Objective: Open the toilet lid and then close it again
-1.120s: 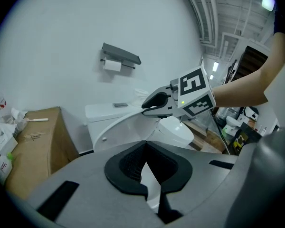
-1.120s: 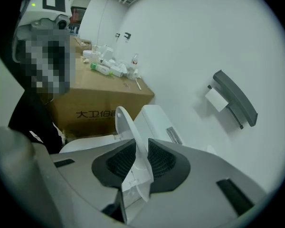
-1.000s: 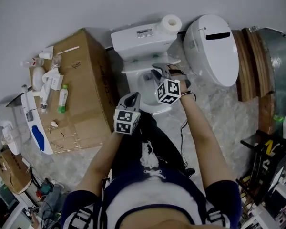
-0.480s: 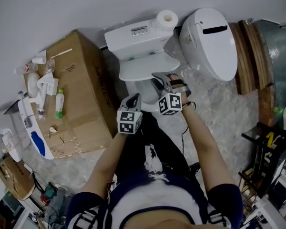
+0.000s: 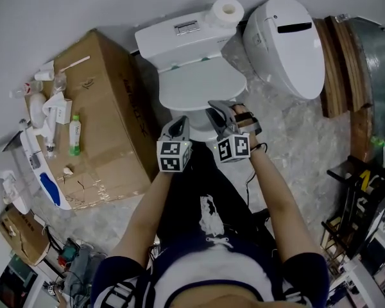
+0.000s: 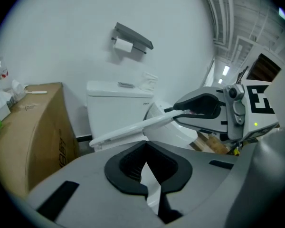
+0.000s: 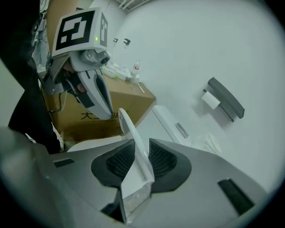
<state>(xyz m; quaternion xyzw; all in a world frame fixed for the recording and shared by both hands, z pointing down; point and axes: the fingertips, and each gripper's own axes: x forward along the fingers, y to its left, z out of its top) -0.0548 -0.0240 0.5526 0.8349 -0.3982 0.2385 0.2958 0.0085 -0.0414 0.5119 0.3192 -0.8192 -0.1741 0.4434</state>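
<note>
White oval toilet lid (image 5: 202, 85) slants partway open; front edge raised, rear hinged below the cistern (image 5: 179, 34).

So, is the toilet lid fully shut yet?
Not yet: it is partly raised. In the left gripper view the toilet lid slants upward toward its front edge, with open space showing under it.

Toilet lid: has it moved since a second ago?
Yes. The toilet lid has swung down and forward, away from the tank it stood against.

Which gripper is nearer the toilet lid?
Right. The right gripper has the lid's front edge between its jaws, which have just been opening. The left gripper is beside it, short of that edge, touching nothing.
</note>
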